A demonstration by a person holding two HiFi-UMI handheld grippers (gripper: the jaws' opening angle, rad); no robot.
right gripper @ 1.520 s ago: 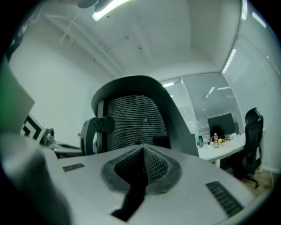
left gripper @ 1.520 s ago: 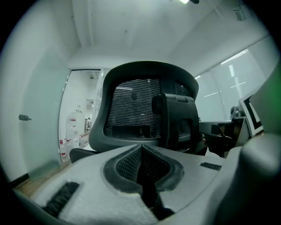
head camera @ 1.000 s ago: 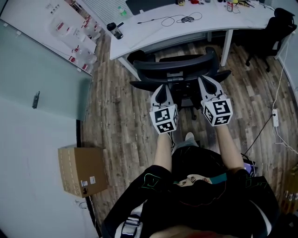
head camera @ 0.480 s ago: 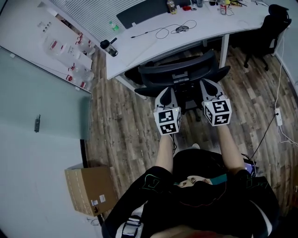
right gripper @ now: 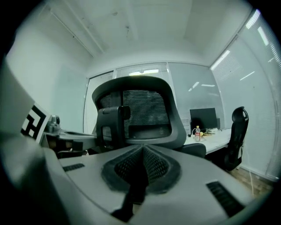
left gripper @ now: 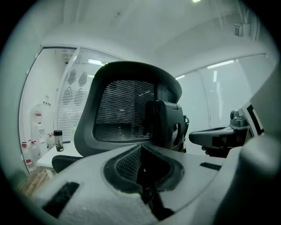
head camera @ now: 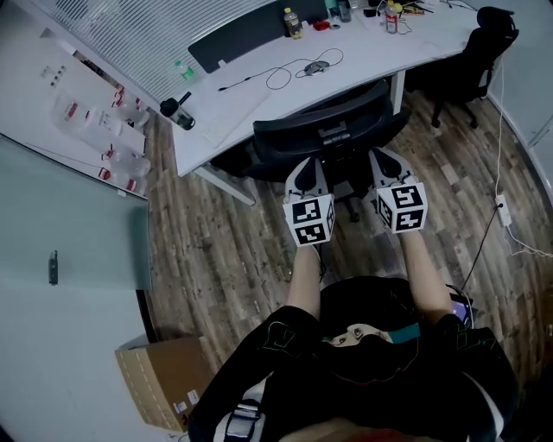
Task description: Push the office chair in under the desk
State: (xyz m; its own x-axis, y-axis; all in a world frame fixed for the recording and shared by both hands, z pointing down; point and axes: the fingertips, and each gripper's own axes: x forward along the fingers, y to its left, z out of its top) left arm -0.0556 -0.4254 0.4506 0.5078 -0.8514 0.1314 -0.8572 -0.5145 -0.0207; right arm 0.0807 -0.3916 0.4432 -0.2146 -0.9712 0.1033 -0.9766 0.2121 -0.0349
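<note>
The black mesh-backed office chair (head camera: 327, 121) stands against the front edge of the white curved desk (head camera: 259, 82), its seat mostly under the desktop. My left gripper (head camera: 305, 171) is shut, with its tips at the lower left of the chair's back. My right gripper (head camera: 381, 163) is shut too, at the lower right of the back. In the left gripper view the mesh back (left gripper: 127, 114) rises just beyond the closed jaws. From the right gripper view the chair back (right gripper: 142, 112) also fills the middle, close ahead.
A second black chair (head camera: 471, 60) stands at the desk's right end. On the desk lie a cable (head camera: 285, 73), bottles (head camera: 294, 22) and a dark flask (head camera: 177, 110). A cardboard box (head camera: 160, 380) sits on the wood floor at lower left. A power strip (head camera: 501, 210) lies at right.
The chair has rolled forward under the desk, with both grippers following against its back. The cardboard box has slid down the picture as I stepped forward.
</note>
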